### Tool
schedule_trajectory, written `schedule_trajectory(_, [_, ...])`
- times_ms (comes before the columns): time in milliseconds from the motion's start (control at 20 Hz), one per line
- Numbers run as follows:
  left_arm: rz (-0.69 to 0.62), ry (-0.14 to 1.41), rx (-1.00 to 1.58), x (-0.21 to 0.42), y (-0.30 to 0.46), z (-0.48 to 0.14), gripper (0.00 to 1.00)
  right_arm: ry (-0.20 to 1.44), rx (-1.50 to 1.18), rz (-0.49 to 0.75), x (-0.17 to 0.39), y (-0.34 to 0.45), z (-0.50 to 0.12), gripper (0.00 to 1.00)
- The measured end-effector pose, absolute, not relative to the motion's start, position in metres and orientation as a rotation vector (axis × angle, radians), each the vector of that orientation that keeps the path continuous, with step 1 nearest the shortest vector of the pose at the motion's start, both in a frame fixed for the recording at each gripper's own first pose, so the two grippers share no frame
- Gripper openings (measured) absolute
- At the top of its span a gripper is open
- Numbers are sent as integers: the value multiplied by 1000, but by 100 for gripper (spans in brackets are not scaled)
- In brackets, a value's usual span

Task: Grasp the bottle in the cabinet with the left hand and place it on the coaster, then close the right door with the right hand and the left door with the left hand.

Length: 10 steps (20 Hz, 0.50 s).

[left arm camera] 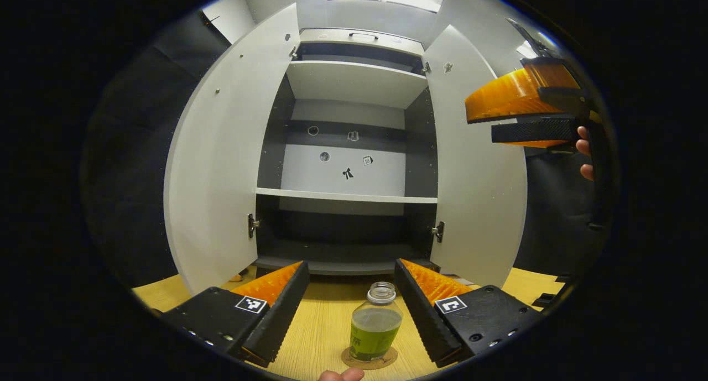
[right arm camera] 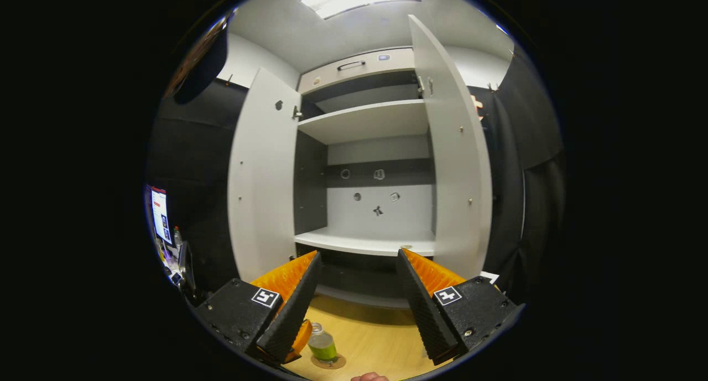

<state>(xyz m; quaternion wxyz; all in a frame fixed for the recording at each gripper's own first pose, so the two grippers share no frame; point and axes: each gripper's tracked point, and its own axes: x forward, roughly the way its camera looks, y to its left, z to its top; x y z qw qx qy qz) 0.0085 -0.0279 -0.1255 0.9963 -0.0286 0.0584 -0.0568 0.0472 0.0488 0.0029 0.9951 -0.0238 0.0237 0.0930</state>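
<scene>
Jaws spread wide on both the left gripper [left arm camera: 349,306] and the right gripper [right arm camera: 357,306], neither holding anything. Largest first: the cabinet [left arm camera: 354,82] stands with its right door [left arm camera: 475,165] and left door [left arm camera: 232,160] both open, so closing them remains. On the wooden table [left arm camera: 321,325], the green bottle [left arm camera: 375,328] already sits upright on the coaster [left arm camera: 369,359].

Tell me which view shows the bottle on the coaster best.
The left gripper view: the bottle stands upright on the coaster, close up between the open fingers. The right gripper view shows it small and low, beside that gripper's finger, with the coaster's rim visible.
</scene>
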Motion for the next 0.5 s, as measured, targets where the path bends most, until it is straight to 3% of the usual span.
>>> schedule_trajectory(50, [-115,121,-73,10,-28,-121,95,41,-50,195,45,49,4,83])
schedule_trajectory(200, [-140,125,-88,16,-26,-107,94,44,-65,210,36,44,2,83])
schedule_trajectory(250, [-134,136,-79,18,-21,-106,90,48,-76,193,31,34,0,83])
schedule_trajectory(300, [-120,143,-69,19,-13,-103,95,52,-79,171,27,23,-1,83])
schedule_trajectory(500, [-82,132,-54,18,3,-82,95,5,4,100,15,-24,17,84])
